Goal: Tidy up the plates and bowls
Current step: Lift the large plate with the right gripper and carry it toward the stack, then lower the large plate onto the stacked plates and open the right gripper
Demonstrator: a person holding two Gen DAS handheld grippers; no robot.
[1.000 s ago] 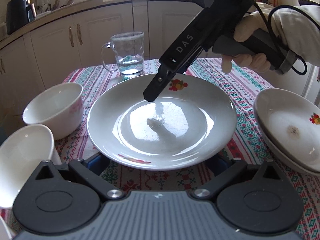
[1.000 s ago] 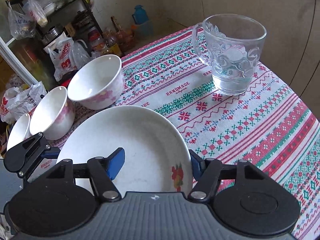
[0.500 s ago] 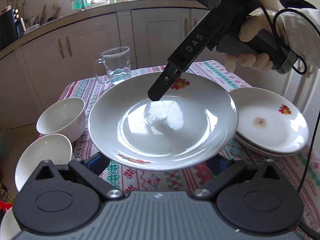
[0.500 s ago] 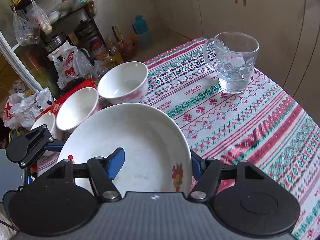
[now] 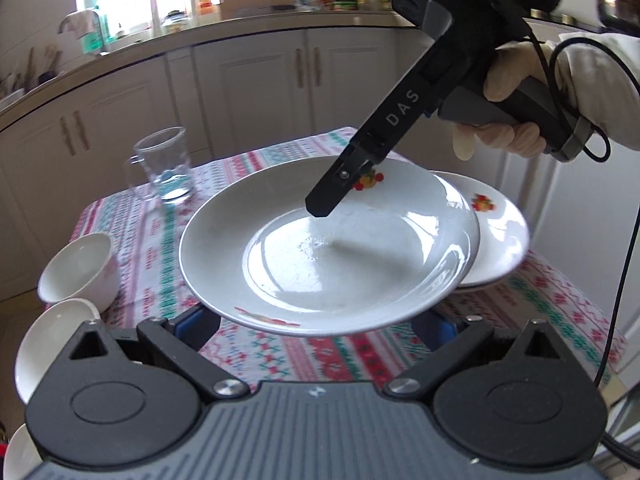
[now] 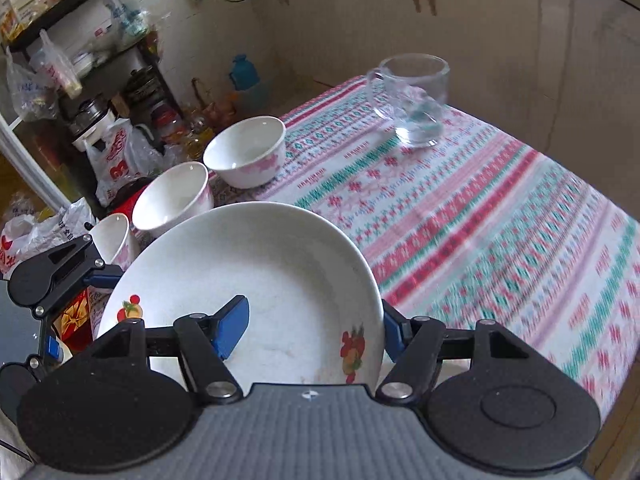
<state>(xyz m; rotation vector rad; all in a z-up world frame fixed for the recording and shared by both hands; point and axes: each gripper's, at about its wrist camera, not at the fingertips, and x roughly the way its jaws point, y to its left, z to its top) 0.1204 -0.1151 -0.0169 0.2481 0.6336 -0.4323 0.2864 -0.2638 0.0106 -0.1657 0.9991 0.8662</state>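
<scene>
A large white plate [image 5: 328, 252] with fruit prints hangs above the table, carried by both grippers. My right gripper [image 6: 310, 330] is shut on its rim, with one blue pad [image 6: 232, 328] inside the plate and the other outside the edge. In the left wrist view it comes down from the upper right, held by a gloved hand [image 5: 504, 92]. My left gripper [image 5: 316, 324] stands open, both fingers wide apart under the near rim, their tips hidden. A stack of white plates [image 5: 500, 232] lies partly under the carried plate's right edge.
Three white bowls [image 6: 248, 152] [image 6: 172, 196] [image 6: 112, 240] line the table's left edge. A glass mug [image 5: 164, 164] with a little water stands at the far side of the patterned tablecloth [image 6: 480, 220]. Cabinets are behind; shelves and bags sit on the floor.
The plate has risen off the table and moved right with both grippers, so it now overlaps the stack of plates. The bowls and the mug have dropped away to the left.
</scene>
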